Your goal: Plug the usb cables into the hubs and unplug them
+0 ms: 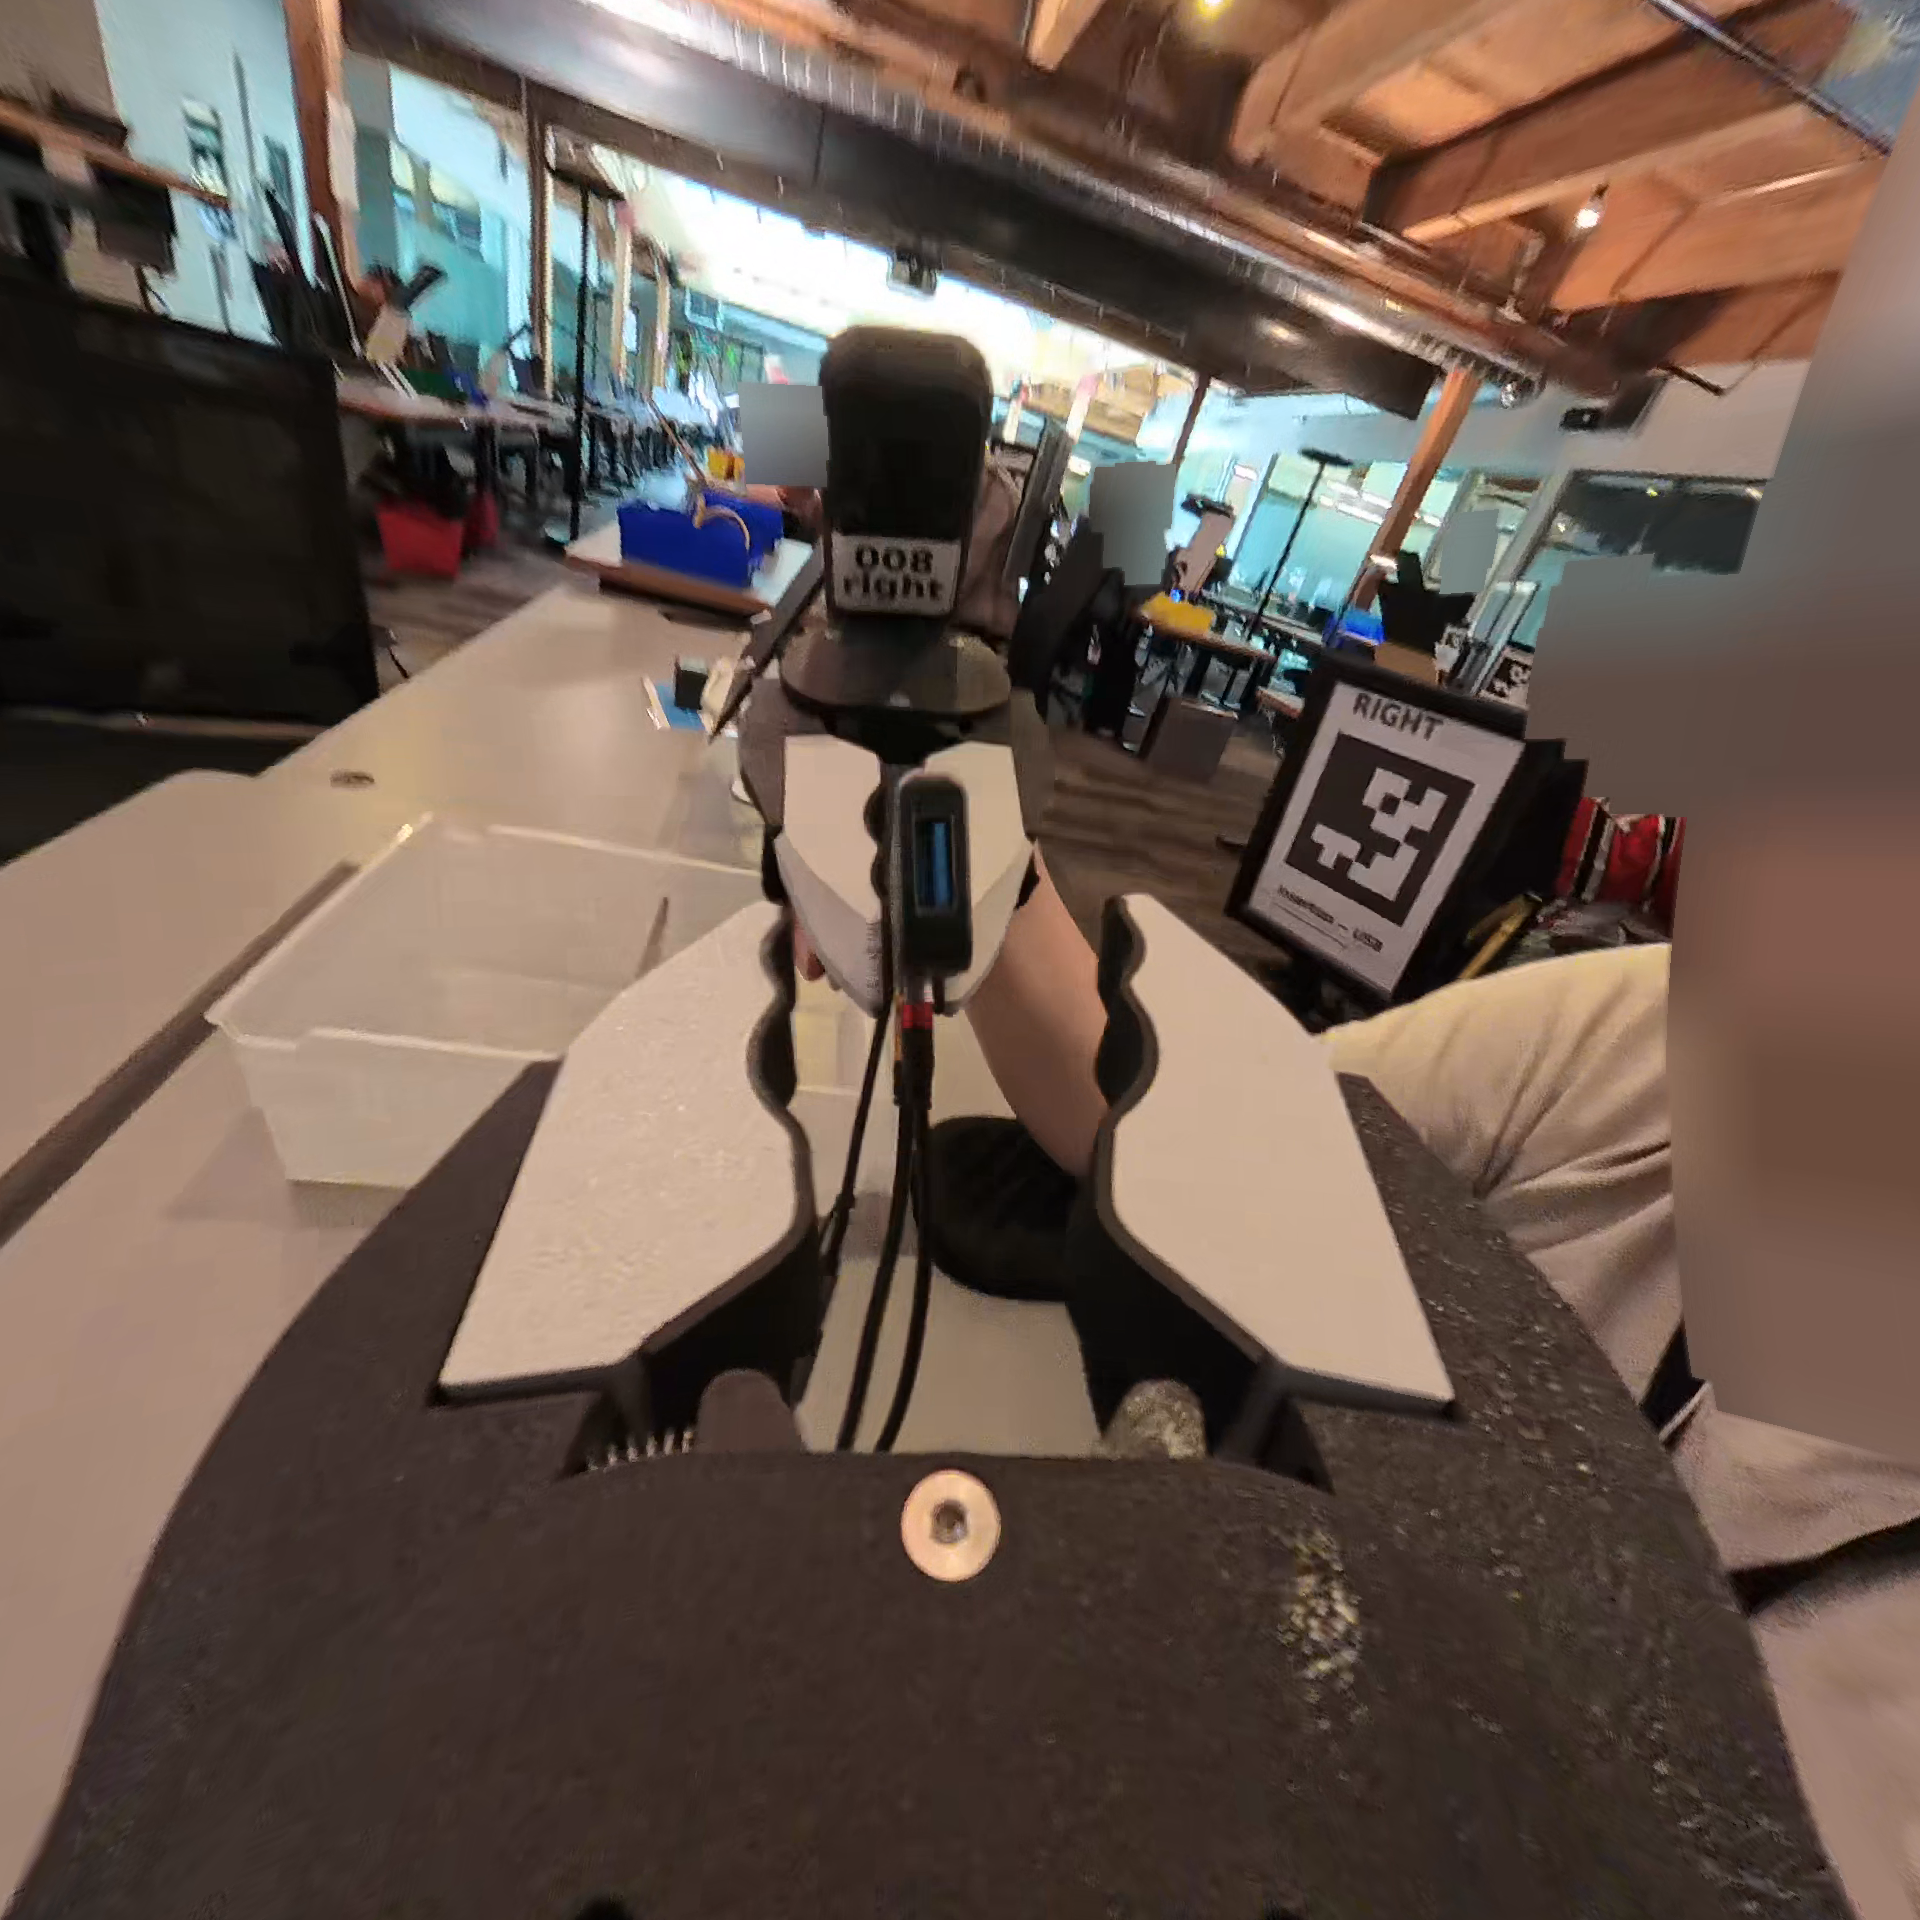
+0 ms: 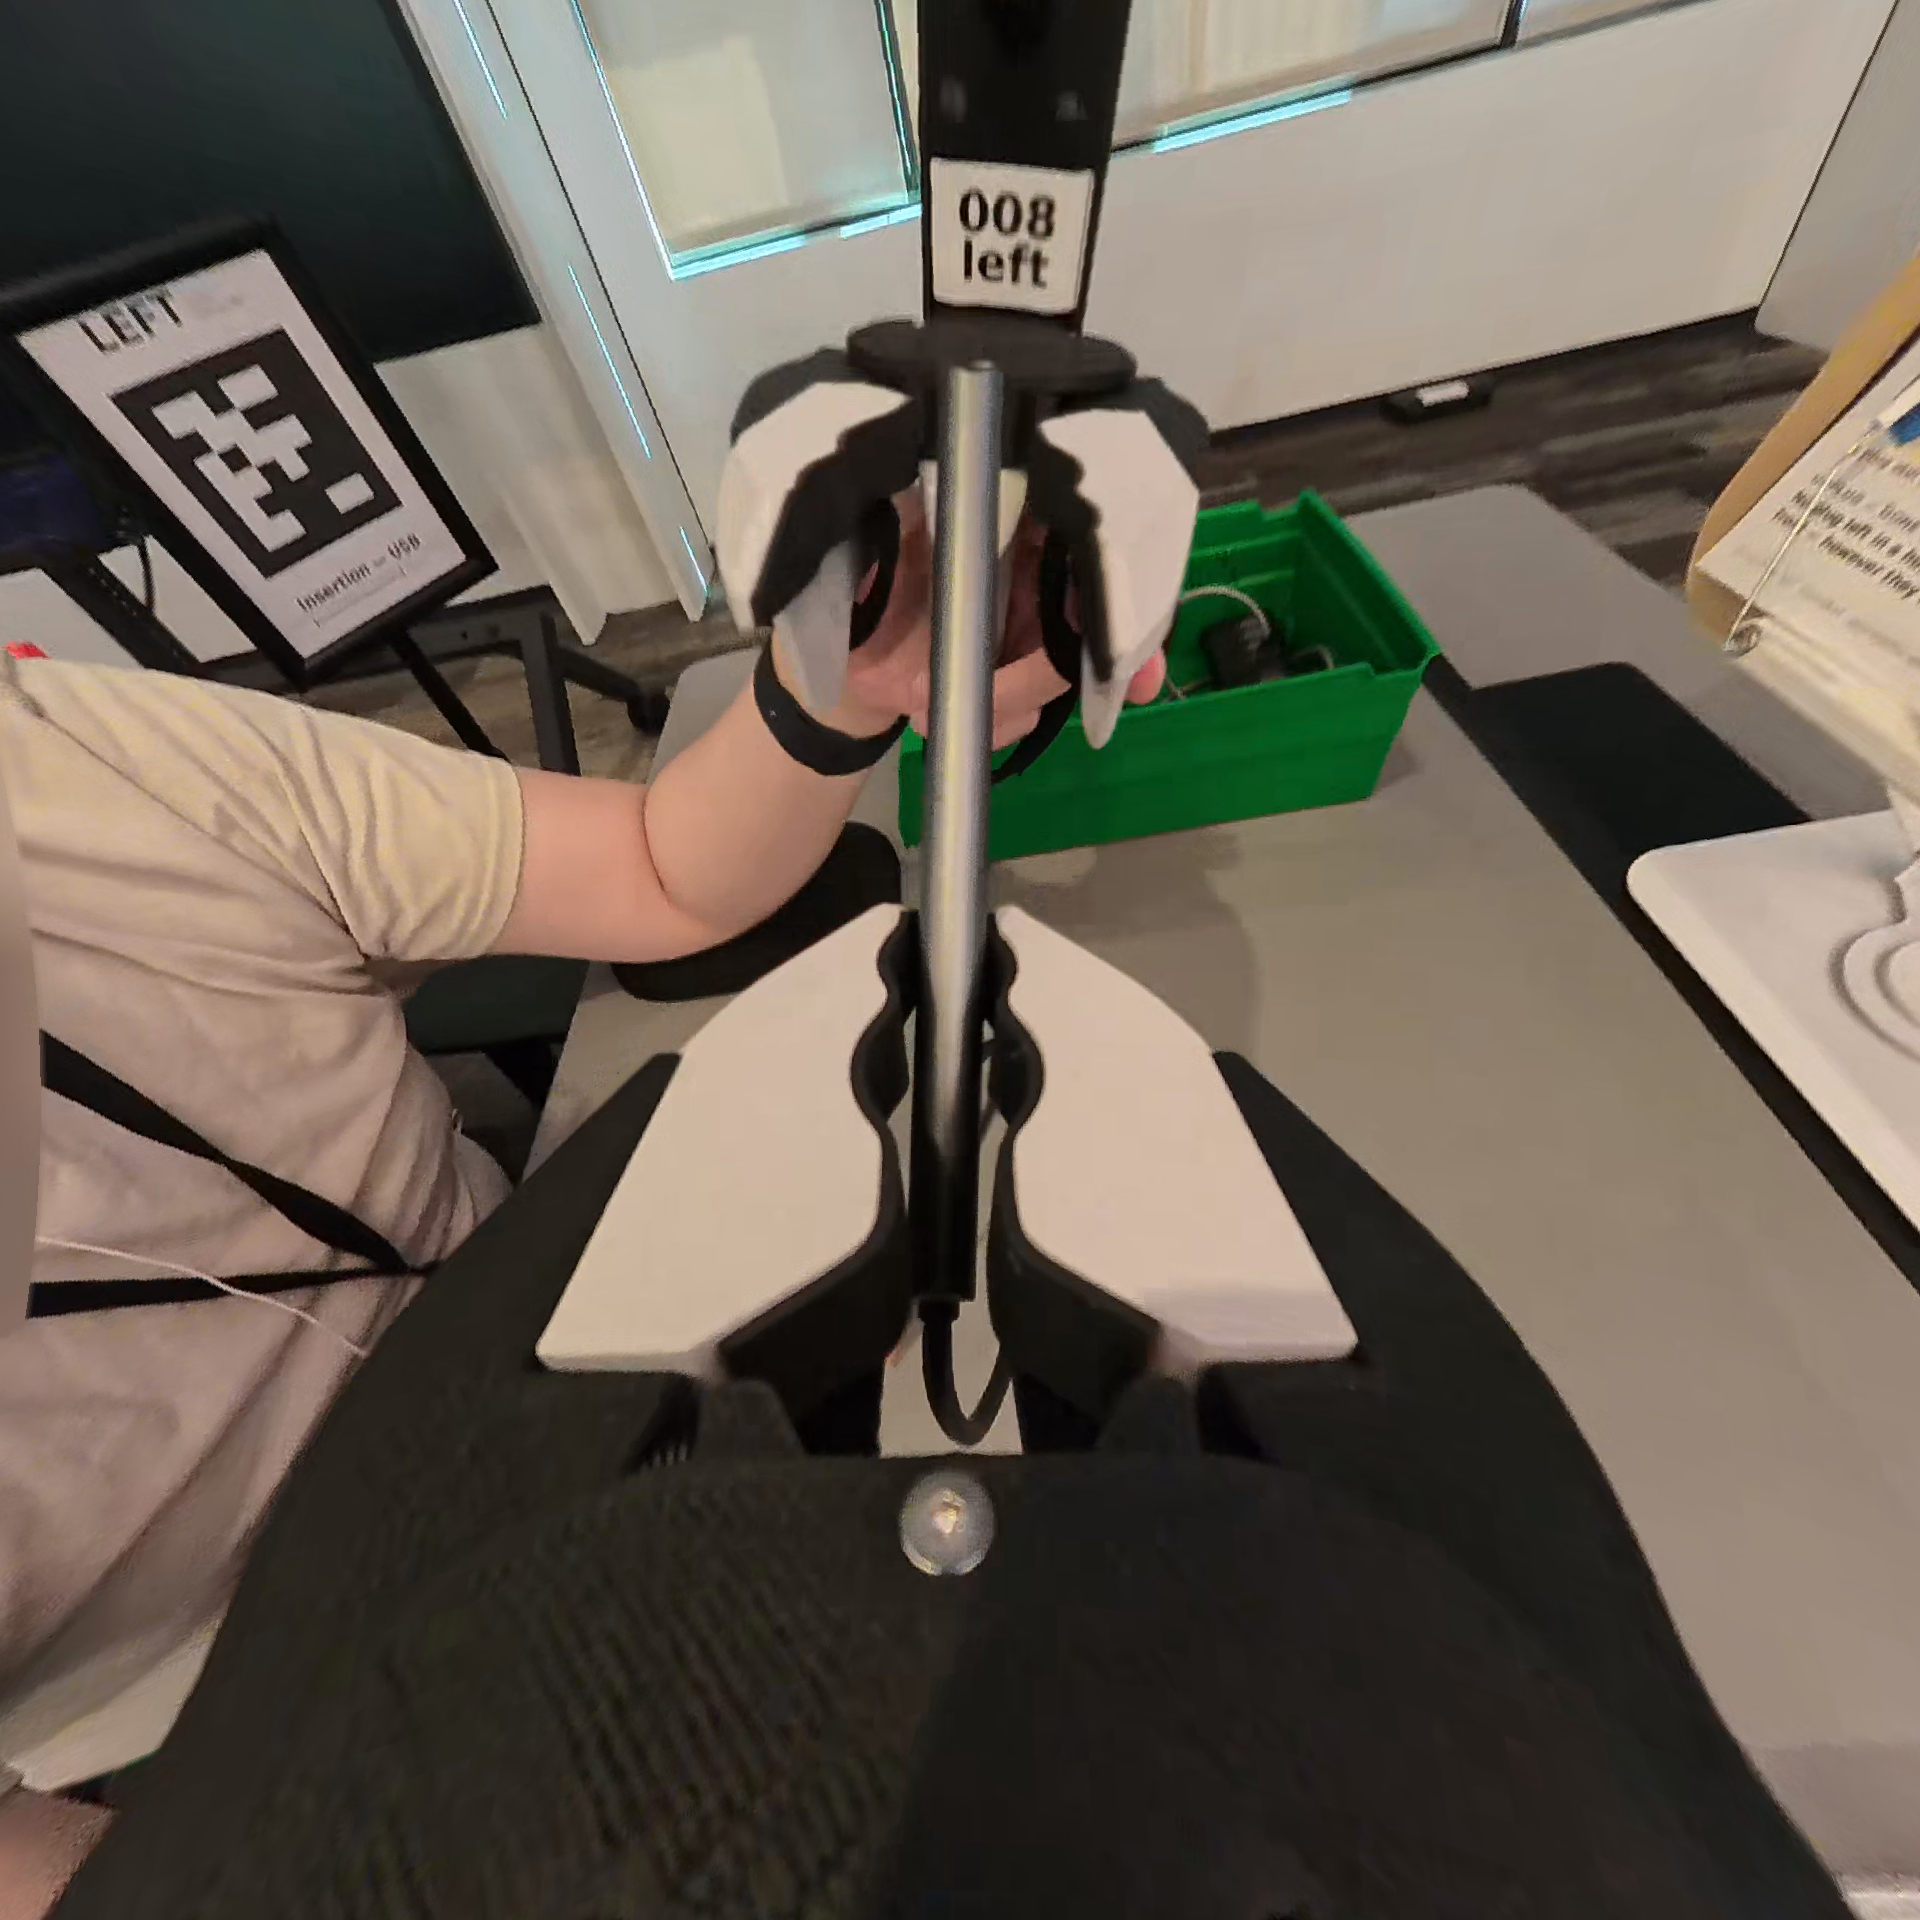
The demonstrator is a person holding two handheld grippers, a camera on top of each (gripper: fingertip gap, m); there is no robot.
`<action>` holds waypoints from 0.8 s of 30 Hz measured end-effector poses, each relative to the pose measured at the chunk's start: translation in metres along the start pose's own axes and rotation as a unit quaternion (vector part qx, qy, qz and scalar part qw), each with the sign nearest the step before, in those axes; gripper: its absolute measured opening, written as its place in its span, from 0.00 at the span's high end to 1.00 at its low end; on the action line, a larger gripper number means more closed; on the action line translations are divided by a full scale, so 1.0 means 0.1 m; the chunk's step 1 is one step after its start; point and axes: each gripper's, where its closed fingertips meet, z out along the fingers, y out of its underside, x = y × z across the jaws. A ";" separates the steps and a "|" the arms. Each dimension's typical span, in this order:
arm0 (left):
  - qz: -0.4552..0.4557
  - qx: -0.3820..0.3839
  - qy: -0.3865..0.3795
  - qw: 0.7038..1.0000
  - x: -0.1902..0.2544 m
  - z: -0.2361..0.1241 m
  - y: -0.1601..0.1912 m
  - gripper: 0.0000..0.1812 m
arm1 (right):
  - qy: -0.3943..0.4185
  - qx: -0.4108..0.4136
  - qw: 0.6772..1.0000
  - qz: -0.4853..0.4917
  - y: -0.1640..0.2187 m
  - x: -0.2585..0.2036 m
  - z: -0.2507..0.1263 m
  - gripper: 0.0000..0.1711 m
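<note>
My right gripper (image 2: 948, 925) is shut on a long grey USB hub (image 2: 956, 727), which points forward along its fingers. A black cable (image 2: 966, 1392) loops from the hub's near end. In the left wrist view the right gripper (image 1: 909, 992) faces me, and the hub (image 1: 935, 873) shows end-on with a blue port. Black cables (image 1: 883, 1299) hang from the hub down through the gap of my left gripper (image 1: 945, 930). The left gripper is open and empty. In the right wrist view the left gripper (image 2: 961, 712) stands with its fingers spread on either side of the hub's far end.
A clear plastic bin (image 1: 436, 987) sits on the grey table (image 2: 1351, 987) to the left. A green bin (image 2: 1247, 727) holding cables stands behind the left gripper. Framed marker signs (image 1: 1371, 831) (image 2: 249, 447) stand at the sides. A white stand (image 2: 1818, 935) is at the right edge. The grippers' ends are close to 5 centimeters from one another.
</note>
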 end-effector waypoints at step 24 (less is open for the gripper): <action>-0.136 0.122 -0.104 0.978 -0.62 -0.46 -0.15 0.94 | 0.361 -0.076 0.827 -0.425 -0.12 0.62 0.04 0.82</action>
